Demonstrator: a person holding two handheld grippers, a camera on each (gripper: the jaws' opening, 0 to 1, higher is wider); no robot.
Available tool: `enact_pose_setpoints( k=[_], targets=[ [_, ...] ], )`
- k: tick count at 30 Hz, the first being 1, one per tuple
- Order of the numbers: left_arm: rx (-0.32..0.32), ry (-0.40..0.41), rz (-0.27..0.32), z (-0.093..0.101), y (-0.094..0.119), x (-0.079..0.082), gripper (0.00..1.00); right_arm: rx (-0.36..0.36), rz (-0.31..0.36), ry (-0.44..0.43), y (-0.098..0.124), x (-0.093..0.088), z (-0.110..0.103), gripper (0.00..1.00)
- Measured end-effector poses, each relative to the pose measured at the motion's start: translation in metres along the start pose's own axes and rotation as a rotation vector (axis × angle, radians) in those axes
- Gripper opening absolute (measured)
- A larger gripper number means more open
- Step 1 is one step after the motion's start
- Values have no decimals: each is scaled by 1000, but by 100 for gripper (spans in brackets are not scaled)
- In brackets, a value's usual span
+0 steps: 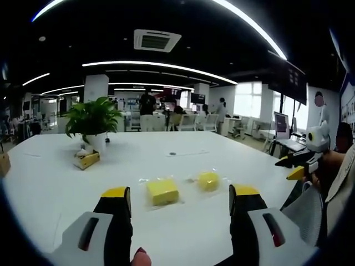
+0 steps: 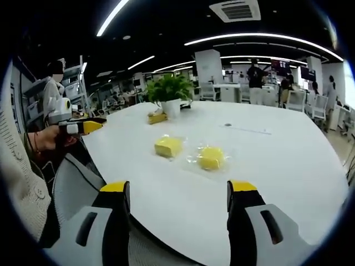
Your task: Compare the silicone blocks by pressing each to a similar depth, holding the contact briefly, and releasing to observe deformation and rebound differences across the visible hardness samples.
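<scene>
Two yellow silicone blocks lie on clear film on the white table [image 1: 55, 183]. The square block [image 1: 162, 191] is on the left and the rounder block [image 1: 208, 180] on the right. My left gripper [image 1: 180, 195] hovers just short of them, jaws wide apart and holding nothing. In the right gripper view the square block [image 2: 168, 147] and the rounder block [image 2: 211, 157] sit farther off on the table [image 2: 266, 166]. My right gripper [image 2: 177, 188] stands open off the table's edge. Each gripper also shows from the side in the other's view: the right gripper [image 1: 290, 167] and the left gripper [image 2: 83, 126].
A potted plant [image 1: 91, 119] [image 2: 169, 88] stands toward the table's far side with a small yellow item [image 1: 87, 159] [image 2: 157, 117] beside it. A grey mesh chair back [image 1: 302, 213] [image 2: 77, 183] sits at the near edge. People and desks fill the office behind.
</scene>
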State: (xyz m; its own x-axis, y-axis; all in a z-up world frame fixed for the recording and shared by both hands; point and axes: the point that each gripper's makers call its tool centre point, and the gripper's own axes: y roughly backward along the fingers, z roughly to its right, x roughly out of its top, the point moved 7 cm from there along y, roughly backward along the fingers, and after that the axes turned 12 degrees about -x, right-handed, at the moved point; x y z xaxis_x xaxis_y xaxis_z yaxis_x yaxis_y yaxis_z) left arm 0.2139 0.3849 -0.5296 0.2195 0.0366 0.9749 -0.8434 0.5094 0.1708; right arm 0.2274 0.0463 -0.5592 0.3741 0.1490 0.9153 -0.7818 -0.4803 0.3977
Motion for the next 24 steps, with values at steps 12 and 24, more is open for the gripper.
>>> enact_pose_setpoints(
  k=[12,24],
  targets=[
    [-15,-9,-13,1,-4,3,71,1,12,5,0,5,3,65],
    [15,20,-80,-7,-6,-4,68,-6,-8,-26,0,-7,3,66]
  ],
)
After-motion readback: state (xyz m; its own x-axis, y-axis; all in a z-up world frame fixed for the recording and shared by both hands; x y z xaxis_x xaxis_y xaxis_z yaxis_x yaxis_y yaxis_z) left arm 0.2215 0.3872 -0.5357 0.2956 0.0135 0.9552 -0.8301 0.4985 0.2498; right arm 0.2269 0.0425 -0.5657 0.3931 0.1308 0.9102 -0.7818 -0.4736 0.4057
